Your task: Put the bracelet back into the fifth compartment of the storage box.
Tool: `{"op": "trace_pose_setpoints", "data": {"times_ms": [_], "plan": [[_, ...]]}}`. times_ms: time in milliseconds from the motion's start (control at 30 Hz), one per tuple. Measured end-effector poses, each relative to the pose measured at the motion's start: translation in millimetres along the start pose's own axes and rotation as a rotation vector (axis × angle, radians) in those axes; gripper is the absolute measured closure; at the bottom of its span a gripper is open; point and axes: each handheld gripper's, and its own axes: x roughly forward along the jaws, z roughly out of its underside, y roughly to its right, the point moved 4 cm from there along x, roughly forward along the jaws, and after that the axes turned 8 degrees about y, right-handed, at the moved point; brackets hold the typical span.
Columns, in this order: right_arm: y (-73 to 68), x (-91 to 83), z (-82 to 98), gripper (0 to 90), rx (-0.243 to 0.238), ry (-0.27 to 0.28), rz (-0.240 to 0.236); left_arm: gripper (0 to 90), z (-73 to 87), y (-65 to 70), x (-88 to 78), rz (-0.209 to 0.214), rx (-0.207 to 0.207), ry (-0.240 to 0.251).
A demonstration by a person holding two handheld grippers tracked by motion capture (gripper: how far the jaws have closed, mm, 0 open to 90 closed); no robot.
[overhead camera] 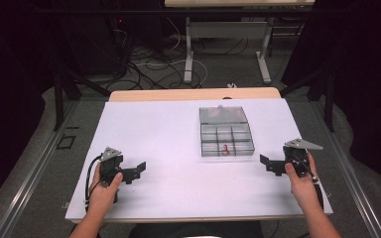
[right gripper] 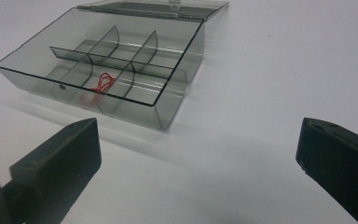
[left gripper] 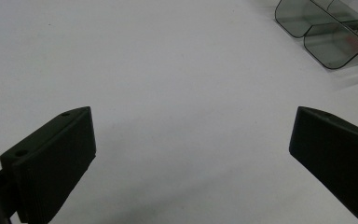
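A smoky clear compartment box point(overhead camera: 227, 154) lies on the white table top point(overhead camera: 163, 129), right of centre, its lid folded back flat behind it. A small red loop point(overhead camera: 224, 148) rests in the front middle compartment. The right gripper view looks at the box point(right gripper: 170, 105) from close by, with the red loop point(right gripper: 103, 83) inside it. My right gripper point(overhead camera: 269, 165) is open and empty, right of the box and pointing left; its jaws point(right gripper: 196, 128) stand wide apart. At the front left, my left gripper point(overhead camera: 139, 171) is open and empty, pointing right. Between its wide jaws point(left gripper: 192, 121) lies bare table, with a box corner point(left gripper: 334, 46) at the upper right.
The table's wooden back edge point(overhead camera: 193, 94) ends beyond the white sheet. Behind it stand another table's legs point(overhead camera: 188, 59) among loose cables on the floor. A metal rail point(overhead camera: 30, 183) runs along the left side of the table.
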Motion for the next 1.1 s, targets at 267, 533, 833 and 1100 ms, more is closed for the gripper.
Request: {"op": "trace_pose_setpoints", "data": {"times_ms": [267, 533, 833, 1100], "plan": [[12.5, 1.2, 9.7, 0.0, 0.016, 0.000, 0.033, 0.4, 0.1, -0.7, 1.0, -0.009, -0.006, 0.011], [22.2, 1.2, 15.5, 0.0, 0.007, 0.006, 0.071, 0.4, 0.2, -2.3, -0.6, -0.008, -0.008, -0.002], [39.0, 0.6, 22.9, 0.0, 0.044, -0.023, 0.102, 0.4, 0.1, -2.5, -0.7, -0.009, -0.006, 0.000], [43.0, 1.6, 26.1, 0.0, 0.056, -0.031, 0.105, 0.4, -0.2, -2.7, 0.0, -0.007, -0.004, -0.001]]}}
